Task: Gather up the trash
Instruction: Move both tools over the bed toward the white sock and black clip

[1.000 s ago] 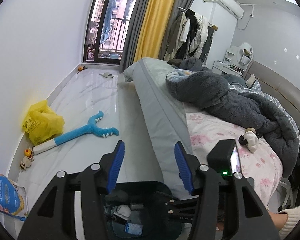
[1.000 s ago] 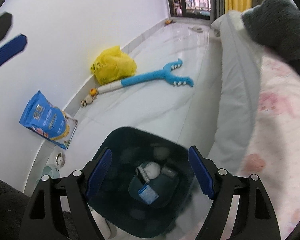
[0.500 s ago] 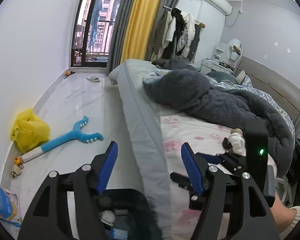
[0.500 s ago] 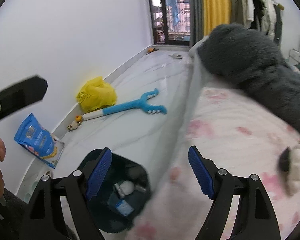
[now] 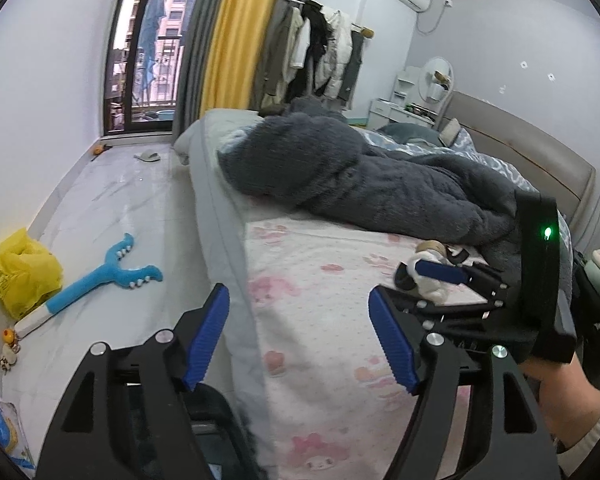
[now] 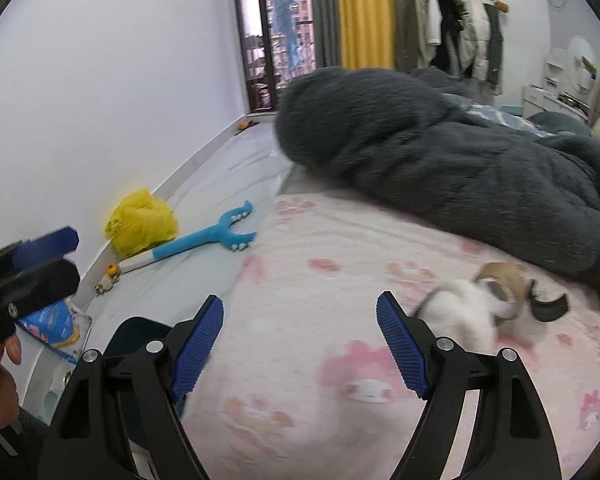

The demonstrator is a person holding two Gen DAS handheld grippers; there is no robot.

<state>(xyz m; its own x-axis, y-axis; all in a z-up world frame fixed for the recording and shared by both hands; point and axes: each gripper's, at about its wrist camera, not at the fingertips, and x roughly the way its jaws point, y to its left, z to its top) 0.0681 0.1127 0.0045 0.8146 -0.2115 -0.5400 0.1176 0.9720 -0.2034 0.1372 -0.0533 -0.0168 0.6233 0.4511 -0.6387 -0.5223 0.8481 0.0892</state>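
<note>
Pale walls, marble floor (image 5: 112,200), bed (image 5: 320,288) (pink sheet), yellow curtain (image 5: 236,36).

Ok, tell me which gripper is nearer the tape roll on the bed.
Right. The right gripper sits just short of the tape roll; the left gripper is back at the bed's edge.

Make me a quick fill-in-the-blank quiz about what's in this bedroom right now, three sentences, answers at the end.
1. The crumpled white tissue and the cardboard tape roll lie on the ____ bedsheet.
2. The plastic bag on the floor by the wall is ____.
3. Both jaws of the right hand-held gripper hold ____ between them.

Missing words: pink; yellow; nothing
</note>
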